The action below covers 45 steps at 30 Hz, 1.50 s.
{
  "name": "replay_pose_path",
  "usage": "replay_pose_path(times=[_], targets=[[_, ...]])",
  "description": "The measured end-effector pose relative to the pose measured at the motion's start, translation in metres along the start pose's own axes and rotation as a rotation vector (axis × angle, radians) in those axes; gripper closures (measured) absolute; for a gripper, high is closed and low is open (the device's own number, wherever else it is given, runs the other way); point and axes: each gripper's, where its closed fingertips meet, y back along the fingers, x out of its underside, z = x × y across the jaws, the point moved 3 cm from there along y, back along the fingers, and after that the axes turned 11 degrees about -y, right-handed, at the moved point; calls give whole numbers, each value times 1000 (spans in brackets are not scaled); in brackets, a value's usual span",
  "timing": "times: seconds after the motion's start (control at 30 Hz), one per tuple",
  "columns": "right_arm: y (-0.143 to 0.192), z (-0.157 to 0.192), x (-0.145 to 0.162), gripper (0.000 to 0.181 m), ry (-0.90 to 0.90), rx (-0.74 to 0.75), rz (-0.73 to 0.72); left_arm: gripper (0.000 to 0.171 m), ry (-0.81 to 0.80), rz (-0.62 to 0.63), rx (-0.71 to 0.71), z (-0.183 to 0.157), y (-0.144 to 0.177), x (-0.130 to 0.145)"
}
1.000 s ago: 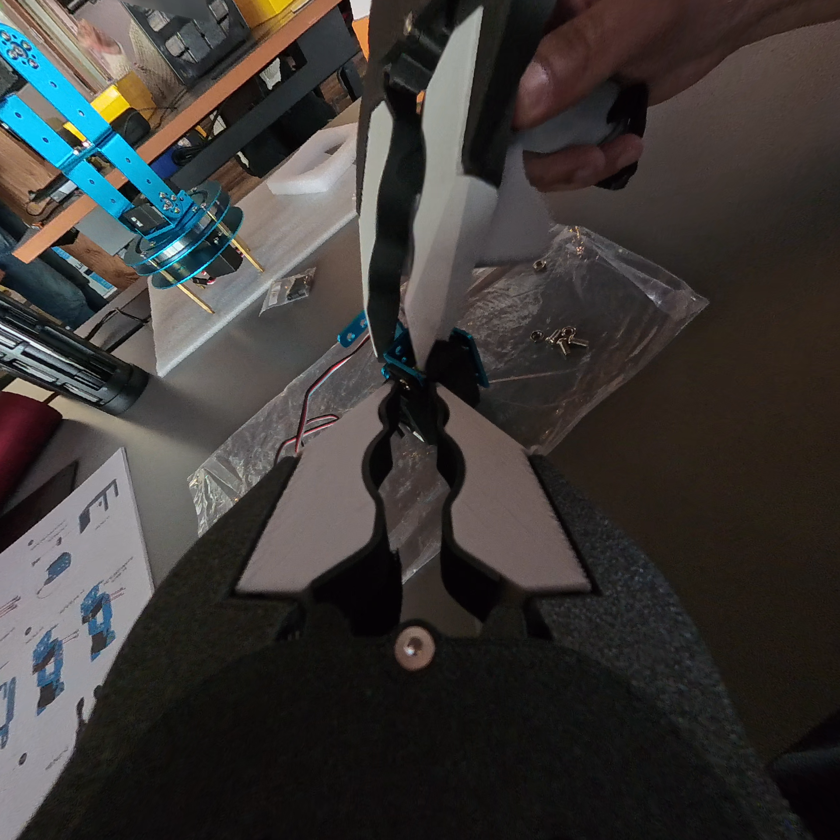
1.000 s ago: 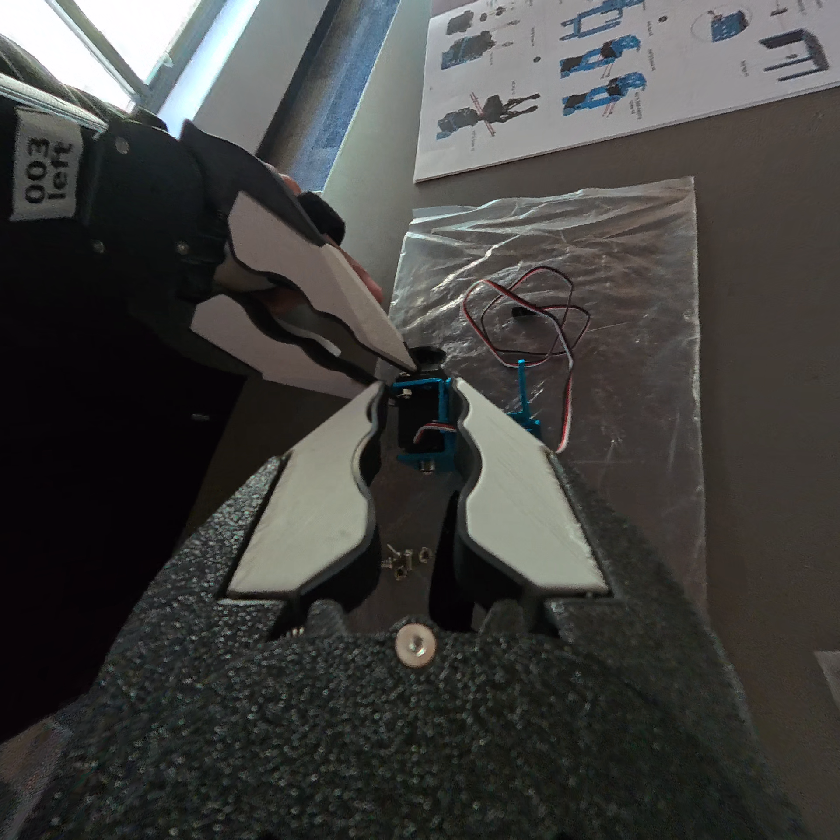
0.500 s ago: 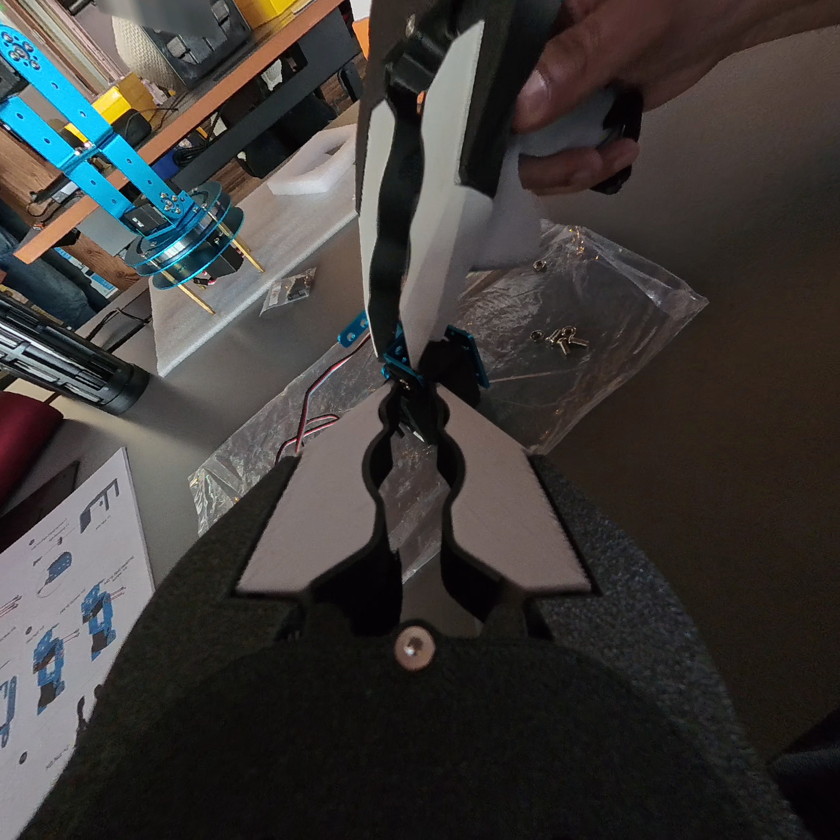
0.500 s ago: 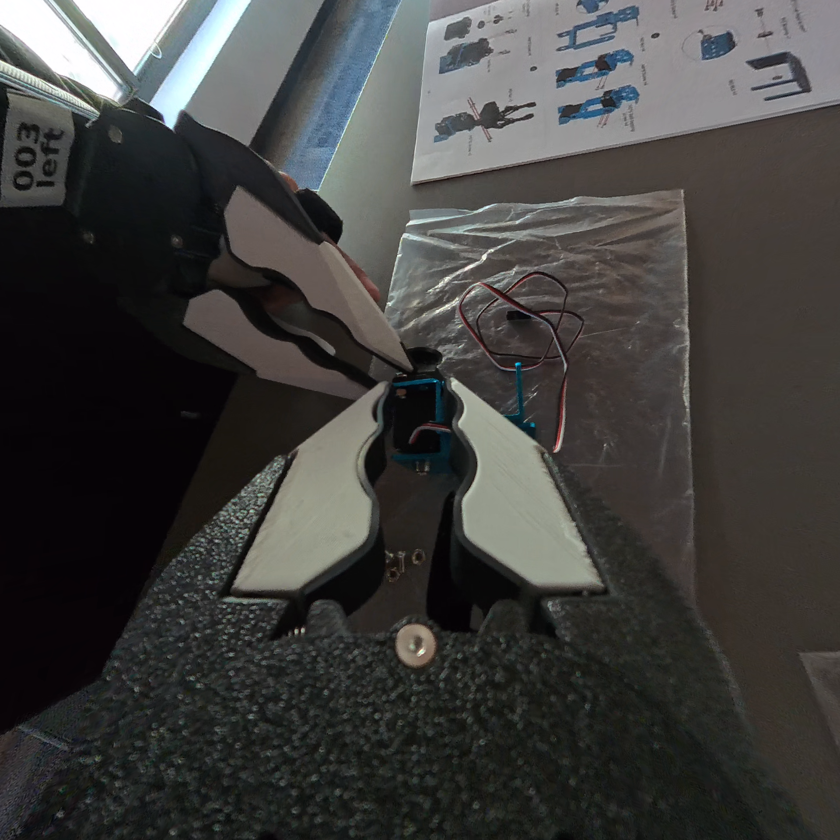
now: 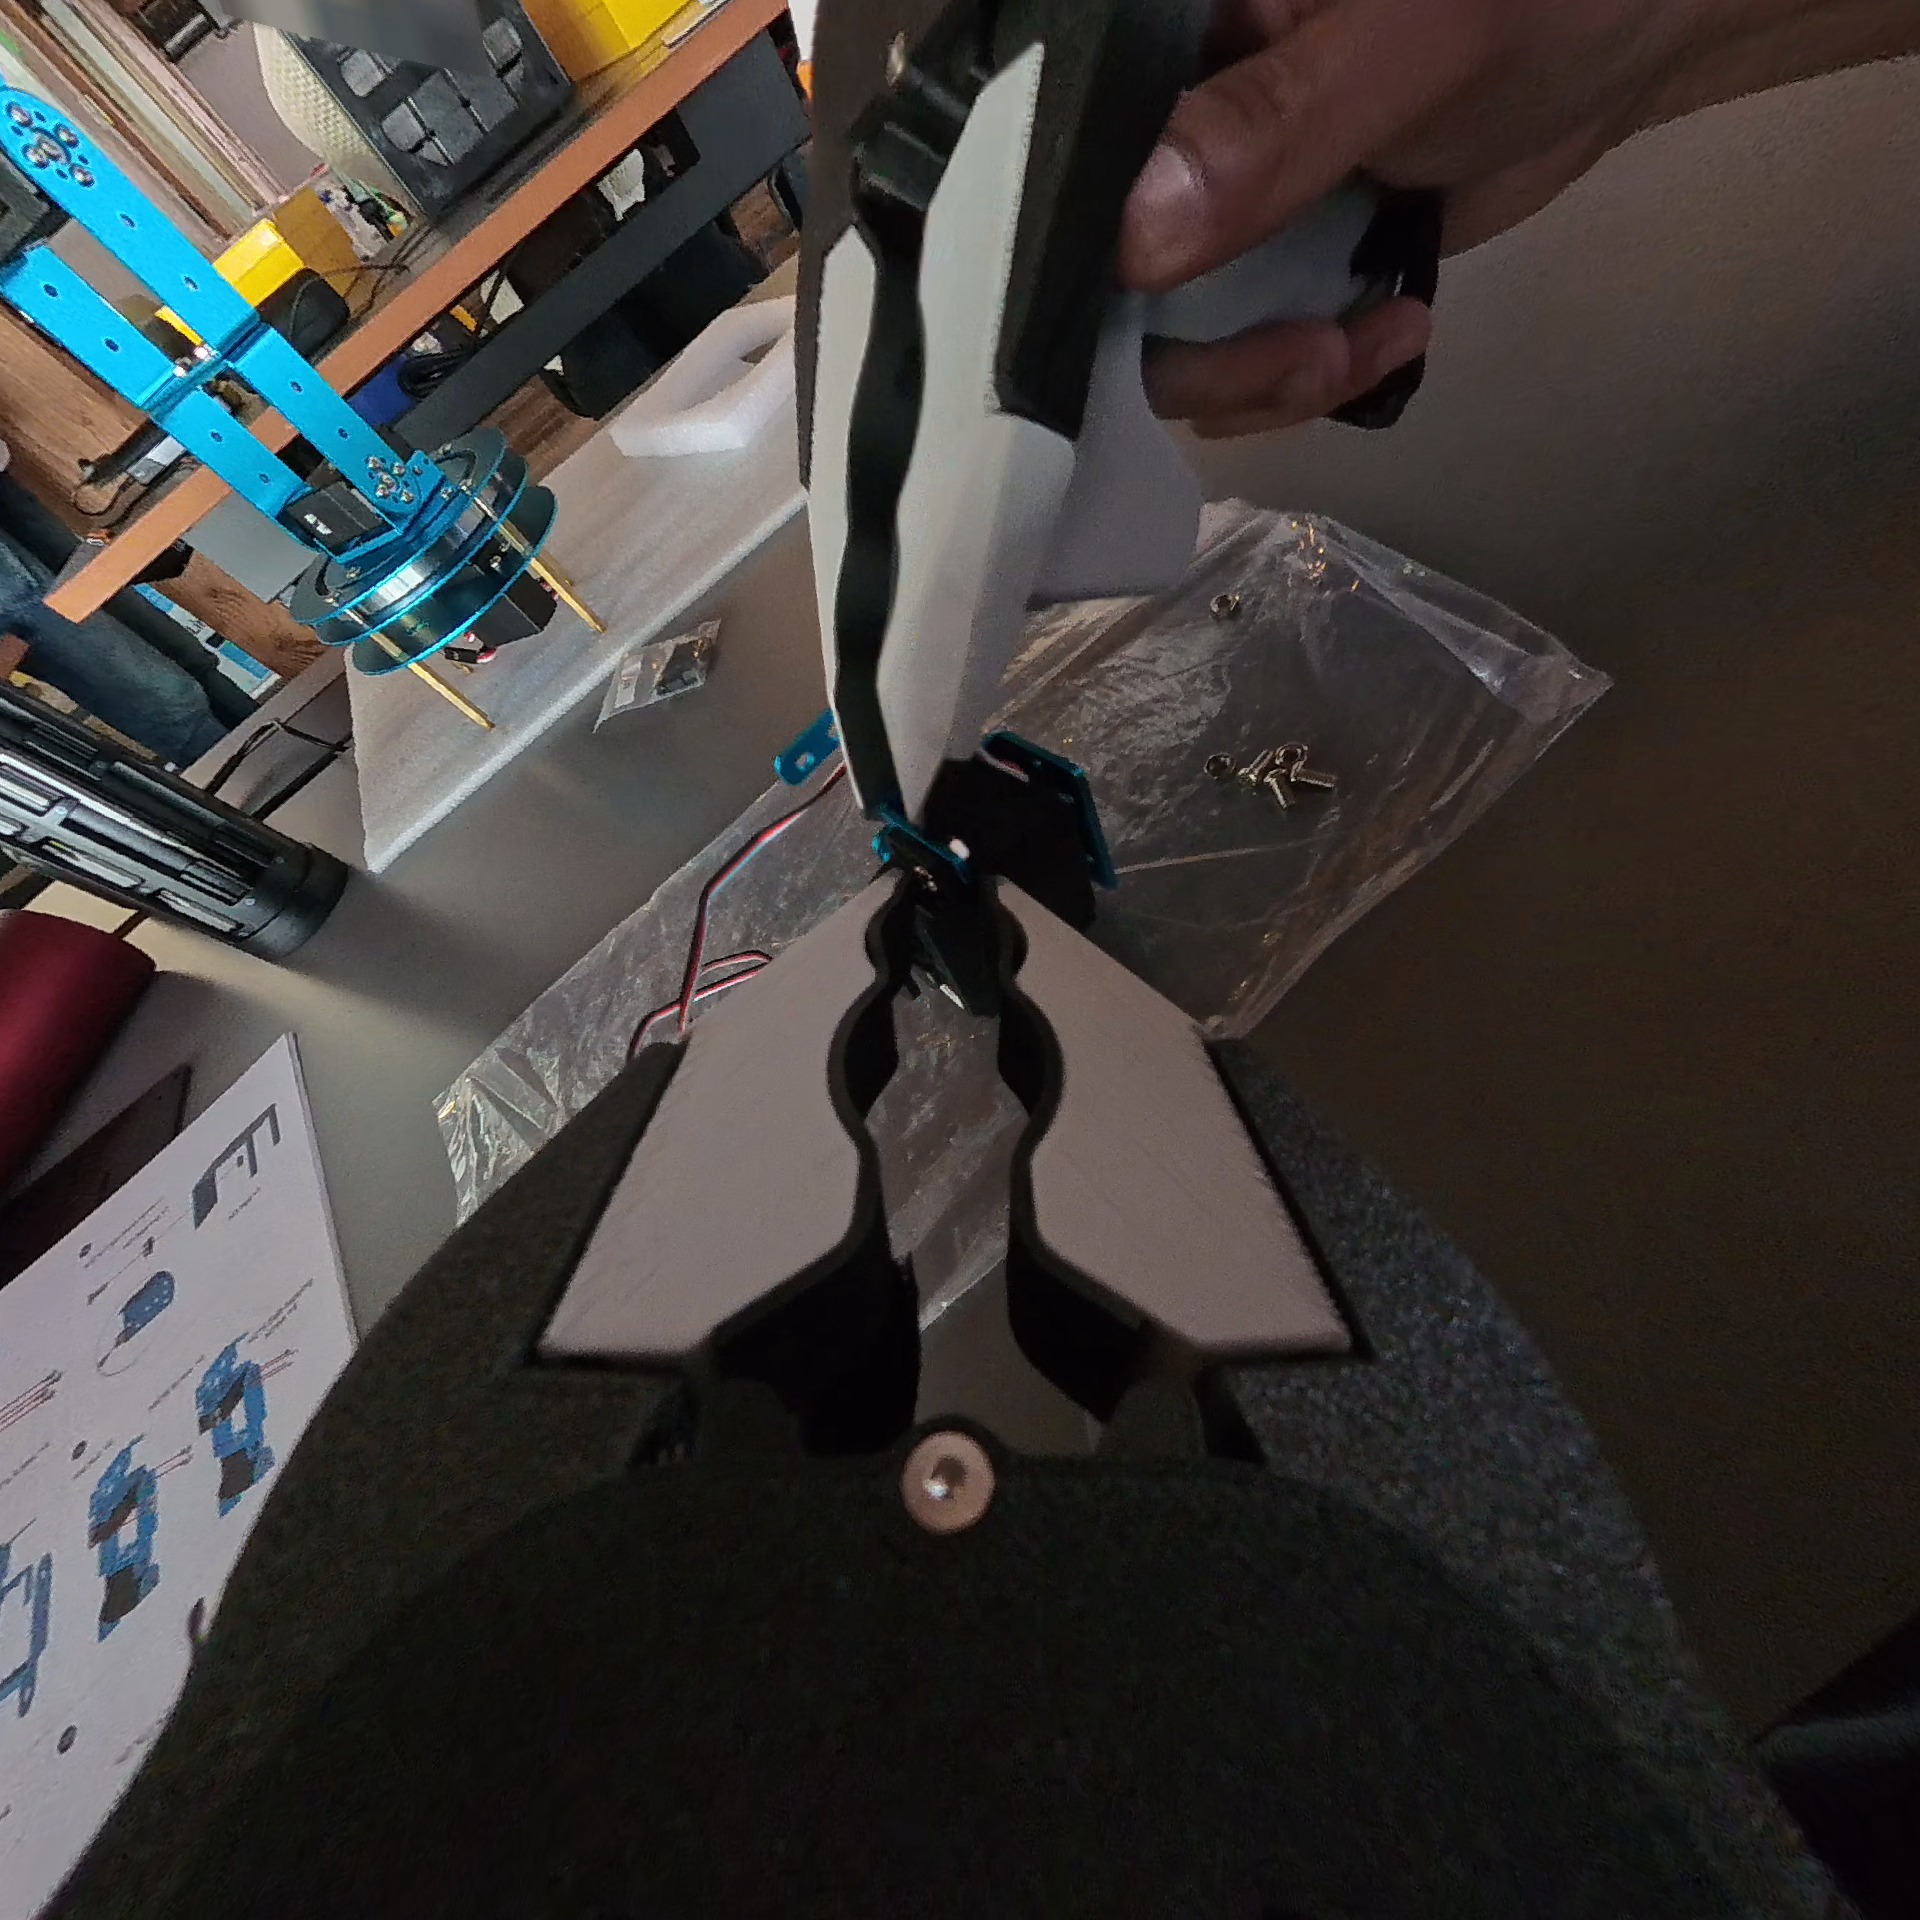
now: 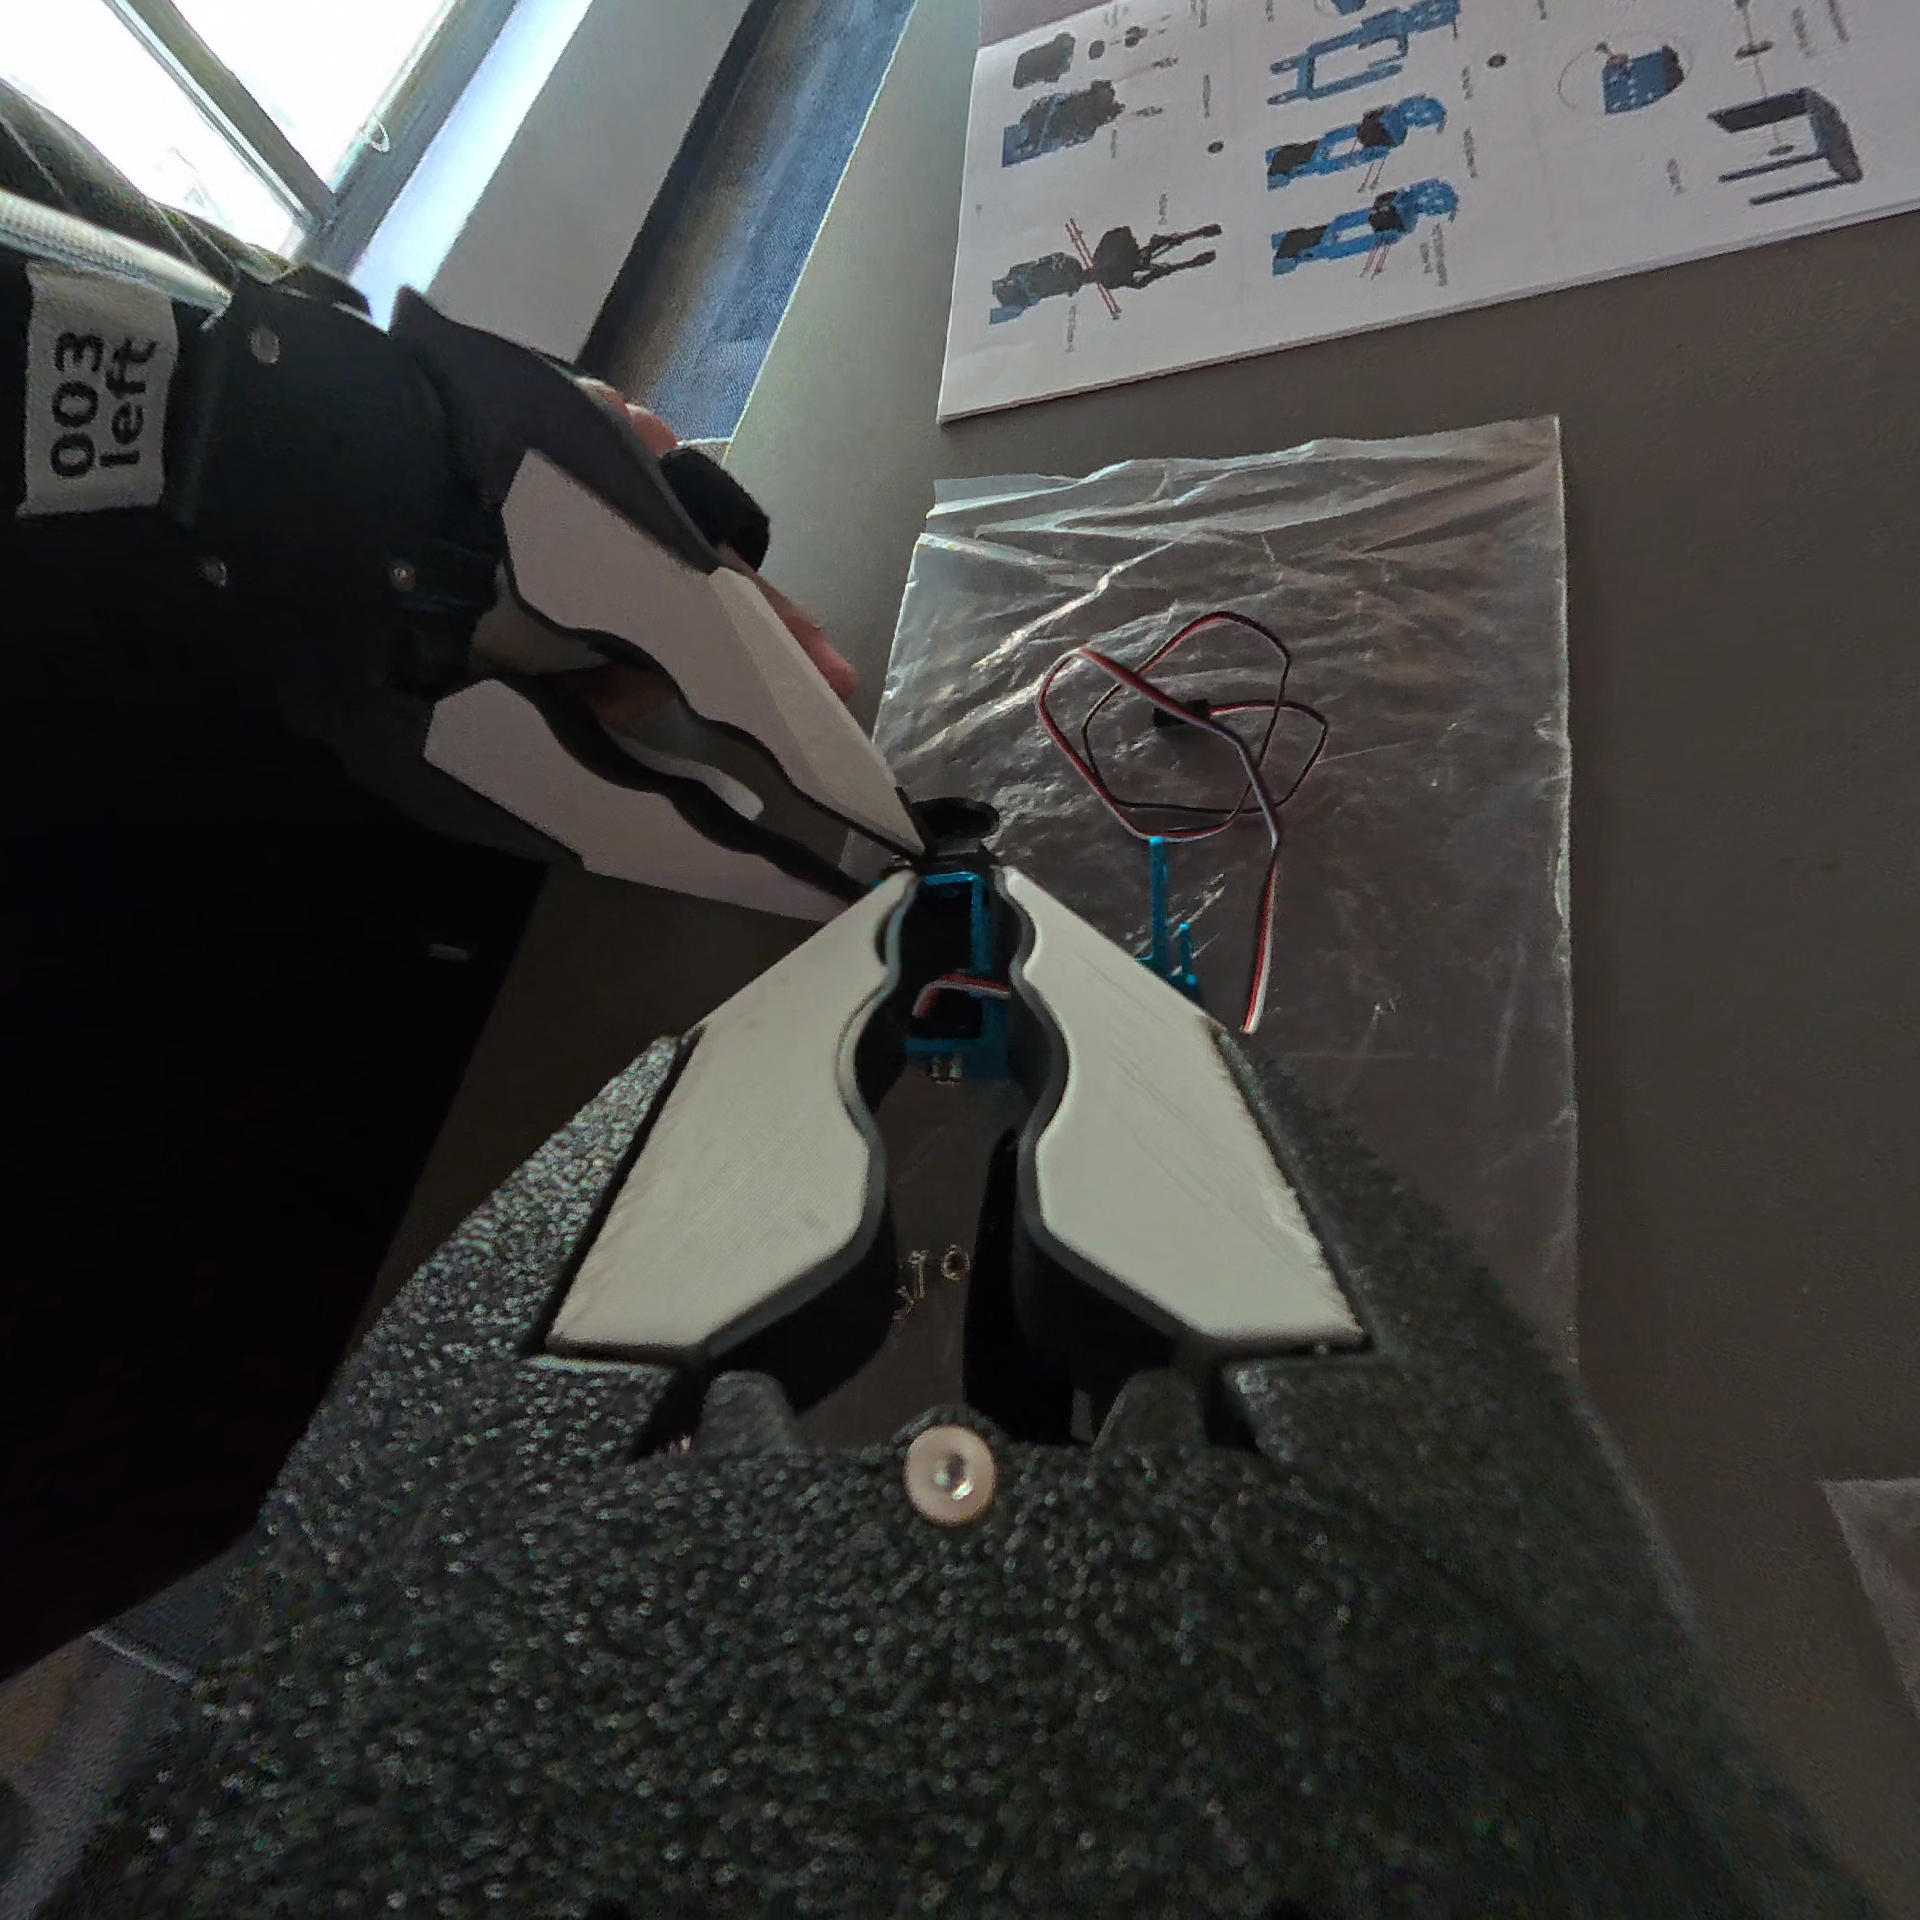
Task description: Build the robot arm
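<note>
Overhead, both tools meet above a clear plastic bag (image 6: 1351, 644) on the grey table (image 6: 1714, 520); the right tool (image 6: 951, 904) is clamped on a blue-bracketed black servo (image 6: 951, 977), its long axis running along the fingers; the left tool (image 5: 940, 914) seems nipped together on the servo's far end; loose screws (image 5: 1273, 774) lie well apart, an instruction sheet (image 6: 1351, 156) beyond the bag's edge; open table to the right.

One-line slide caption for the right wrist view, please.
Right gripper and left gripper both grip a blue-bracketed servo above a clear plastic bag, its wire coiled there.
</note>
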Motion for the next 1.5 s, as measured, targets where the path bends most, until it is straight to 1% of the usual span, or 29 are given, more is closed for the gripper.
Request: replay_pose_path(times=[0.07, 0.13, 0.27, 0.33, 0.43, 0.47, 0.5, 0.53, 0.63, 0.67, 0.73, 0.83, 0.9, 1.03, 1.13, 1.17, 1.2, 1.27, 1.3, 1.37, 1.5], targets=[[0, 1, 1, 168, -2, -27, -9, 160, -1, -1, 0, 0, 0, 0], [0, 5, 2, 154, 19, -47, -11, 160, 9, 1, 1, 1, 0, 0], [-3, 3, 2, 159, 99, 37, -7, 160, 15, 4, -2, 2, 0, 1], [-2, 3, 2, 161, 64, 23, 11, 160, 12, 1, 1, 1, 0, 1], [-2, 1, 1, 163, 6, -26, -3, 160, 7, 1, -1, 1, 0, 1], [-2, 2, 1, 162, 8, -38, -10, 160, 10, 0, 1, 1, 0, 1], [-2, 3, 2, 156, 15, -47, -13, 160, 13, 0, 3, 1, 0, 1], [-2, 5, 2, 153, 21, -46, -10, 160, 16, 0, 4, 2, 0, 1], [-3, 3, 2, 160, 89, 31, -3, 160, 13, 2, 0, 2, 0, 1], [-3, 3, 2, 160, 87, 39, 4, 160, 11, 2, -2, 2, 0, 1], [-2, 3, 1, 162, 46, 20, 18, 160, 7, -1, 0, 1, 0, 1], [-1, 0, 1, 168, -29, -39, -4, 160, 4, -4, 3, 0, 1, 0], [-1, 0, 2, 167, -3, -49, -13, 160, 5, -5, 5, 0, 1, 0], [0, 3, 2, 167, 94, 13, -12, 160, 11, -8, 13, 0, 1, 0], [0, 3, 3, 166, 72, 5, -2, 160, 12, -11, 17, 0, 1, 0], [0, 3, 3, 165, 55, -10, 4, 160, 10, -10, 15, 0, 1, 0], [0, 5, 3, 156, 49, -40, 6, 160, 10, -8, 11, 1, 1, 0], [-1, 7, 3, 148, 33, -76, 16, 161, 15, -8, 12, 1, 1, 0], [-1, 6, 2, 150, 38, -69, 24, 161, 20, -9, 15, 1, 1, 0], [-3, 4, 1, 159, 75, -19, 43, 161, 24, -10, 19, 2, 1, 0], [-3, 4, 0, 159, 88, 8, 79, 162, 28, -10, 22, 2, 1, 1]])
